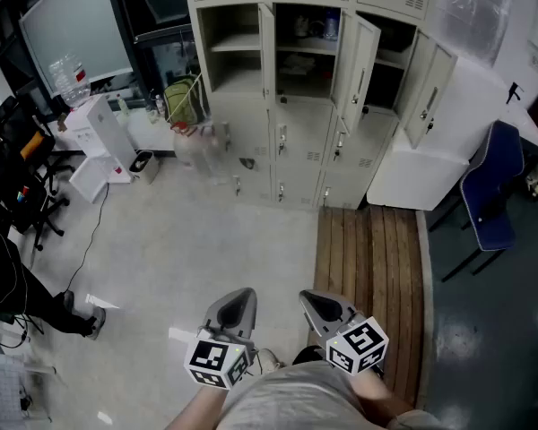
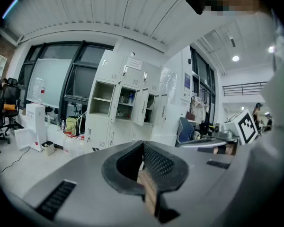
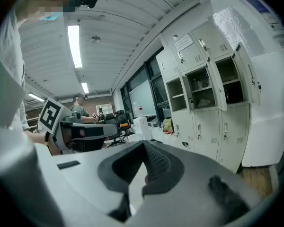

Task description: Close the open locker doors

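A cream bank of lockers point(image 1: 296, 88) stands at the far wall, well ahead of me. Three upper doors hang open: a left door point(image 1: 267, 50), a middle door point(image 1: 359, 72) and a right door point(image 1: 428, 92). The middle compartment holds small items on shelves. My left gripper point(image 1: 238, 303) and right gripper point(image 1: 319, 305) are held close to my body, side by side, both shut on nothing and far from the lockers. The lockers also show in the left gripper view point(image 2: 125, 103) beyond my left gripper point(image 2: 143, 146), and in the right gripper view point(image 3: 206, 91) beyond my right gripper point(image 3: 143, 146).
A wooden slat platform point(image 1: 369, 249) lies before the right lockers. A blue chair point(image 1: 490, 186) and a white cabinet point(image 1: 444, 141) stand at the right. Clear water jugs point(image 1: 202, 146), a green bag point(image 1: 181, 101) and a white box point(image 1: 103, 133) sit left of the lockers. A person's dark leg point(image 1: 18, 285) is at far left.
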